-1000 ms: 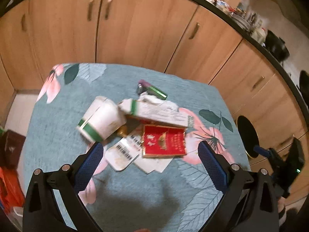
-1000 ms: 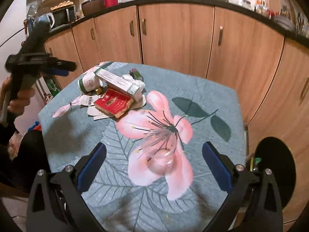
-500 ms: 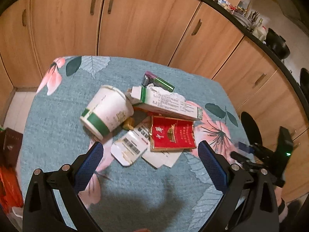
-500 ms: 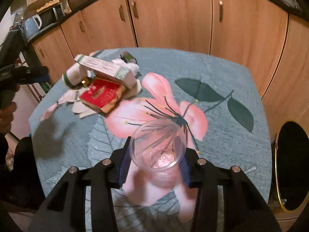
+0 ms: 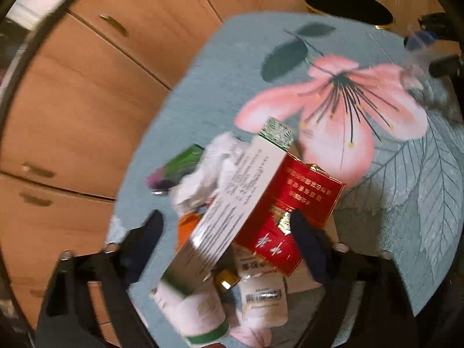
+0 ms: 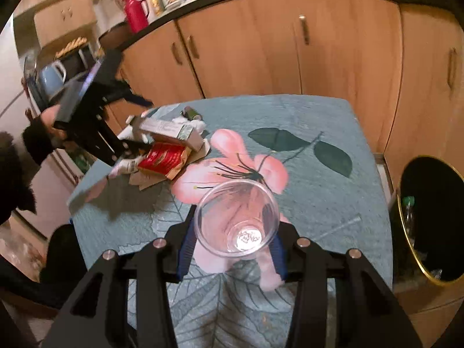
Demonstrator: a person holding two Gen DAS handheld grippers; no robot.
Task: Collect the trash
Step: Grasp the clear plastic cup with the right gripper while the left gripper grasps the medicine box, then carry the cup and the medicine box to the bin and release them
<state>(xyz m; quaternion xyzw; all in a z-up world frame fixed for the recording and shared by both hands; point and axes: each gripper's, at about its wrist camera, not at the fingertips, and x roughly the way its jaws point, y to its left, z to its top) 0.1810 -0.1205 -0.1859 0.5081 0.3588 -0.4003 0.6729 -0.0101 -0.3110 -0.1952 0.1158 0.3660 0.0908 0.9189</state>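
1. Tabletop [image 6: 333,116] now carries one trash heap at its far-left corner; the black bin [image 6: 429,220] stands off its right edge.
2. Left claw [image 5: 226,232], a second ago high above the heap, has dropped and rolled onto it; I read its jaws as just narrowing astride the white carton [image 5: 240,200] and red pack [image 5: 293,211], not yet pinching.
3. Right claw [image 6: 233,240], wide apart a second ago, is now clenched on the clear cup [image 6: 236,217], ready for binning.
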